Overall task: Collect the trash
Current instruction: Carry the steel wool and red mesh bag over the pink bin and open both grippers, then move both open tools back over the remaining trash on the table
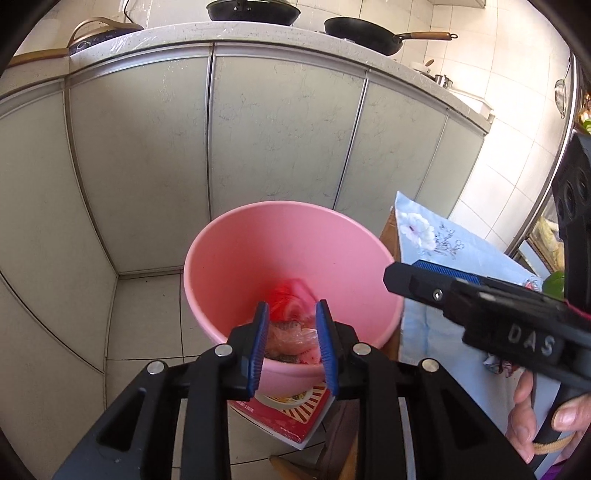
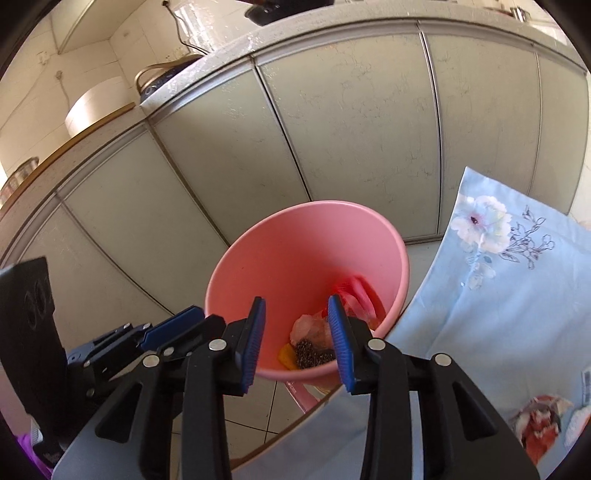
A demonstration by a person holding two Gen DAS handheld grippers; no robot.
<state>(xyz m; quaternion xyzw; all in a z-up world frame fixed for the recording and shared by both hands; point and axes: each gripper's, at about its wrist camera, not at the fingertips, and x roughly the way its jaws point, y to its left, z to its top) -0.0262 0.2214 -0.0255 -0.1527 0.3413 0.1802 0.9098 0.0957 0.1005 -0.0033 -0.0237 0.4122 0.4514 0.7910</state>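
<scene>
A pink plastic bin [image 1: 229, 258] stands on the floor beside a table; it also shows in the right wrist view [image 2: 295, 251]. Inside lie a red and clear plastic bag [image 1: 291, 295], crumpled wrappers [image 2: 310, 328], dark crumbs [image 2: 312, 356] and an orange scrap [image 2: 286, 356]. My left gripper [image 1: 291, 310] is open and empty above the bin's near rim. My right gripper [image 2: 297, 304] is open and empty, also over the bin's near rim; it shows from the side in the left wrist view [image 1: 424, 278].
A table with a light blue flowered cloth [image 2: 498, 314] stands right of the bin. Grey cabinet doors [image 1: 277, 129] run behind it under a counter with two pans [image 1: 369, 33]. A red printed box [image 1: 291, 413] lies under the bin's near side.
</scene>
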